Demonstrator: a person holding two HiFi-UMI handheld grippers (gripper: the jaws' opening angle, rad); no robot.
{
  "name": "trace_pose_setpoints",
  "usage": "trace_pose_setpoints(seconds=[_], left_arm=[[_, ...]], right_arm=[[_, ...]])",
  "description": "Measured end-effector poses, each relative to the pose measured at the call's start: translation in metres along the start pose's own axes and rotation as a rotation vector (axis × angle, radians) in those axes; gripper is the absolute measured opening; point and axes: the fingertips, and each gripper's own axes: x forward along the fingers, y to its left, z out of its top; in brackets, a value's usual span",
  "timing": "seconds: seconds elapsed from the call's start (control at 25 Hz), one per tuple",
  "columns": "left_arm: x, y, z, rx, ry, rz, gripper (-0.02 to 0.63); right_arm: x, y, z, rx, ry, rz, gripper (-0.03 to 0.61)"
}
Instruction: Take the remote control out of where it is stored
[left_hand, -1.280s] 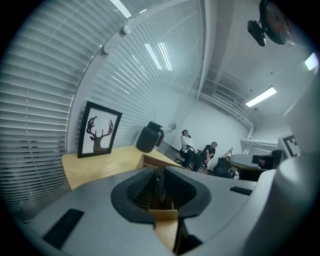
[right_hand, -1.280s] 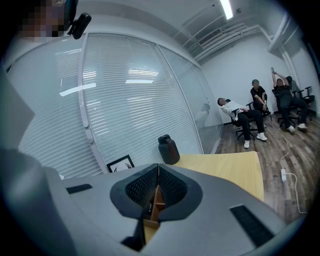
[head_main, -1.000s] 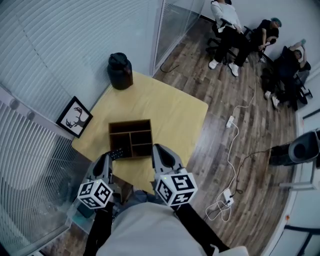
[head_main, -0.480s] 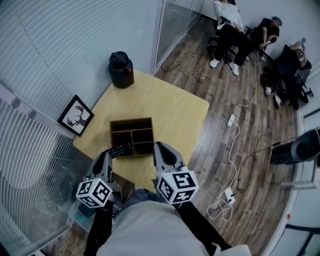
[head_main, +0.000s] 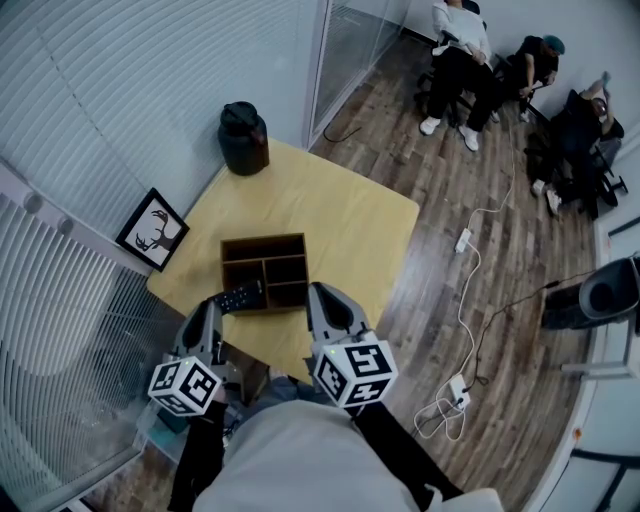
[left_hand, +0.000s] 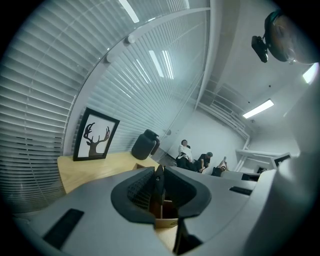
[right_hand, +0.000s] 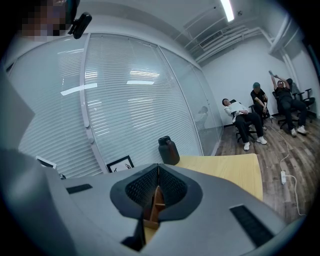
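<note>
Pinches the remote control (head_main: 240, 298) edge-on between the part-closed pads of the left gripper (left_hand: 159, 175), the wooden box (head_main: 262, 244) just beyond the tips; shows the right gripper (right_hand: 158, 170) closed on nothing; likely light, stiff, slick plastic, best gripped across its flat middle.

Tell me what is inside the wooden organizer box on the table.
The wooden box shows only dividers and dark compartments that look empty. Its near-left compartment is partly covered by the remote control held in the left gripper, so that part cannot be seen.
</note>
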Motion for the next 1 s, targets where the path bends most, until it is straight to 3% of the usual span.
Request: trace_pose_setpoints(seconds=[0.56, 1.0], left_arm=[[-0.004, -0.016, 0.007, -0.018, -0.025, -0.045, 0.064], [-0.005, -0.025, 0.009, -0.031, -0.042, -0.074, 0.064]], right_arm=[[-0.006, 0.0, 0.006, 0.009, -0.036, 0.001, 0.005], [-0.007, 0.004, 0.004, -0.042, -0.021, -0.002, 0.005]])
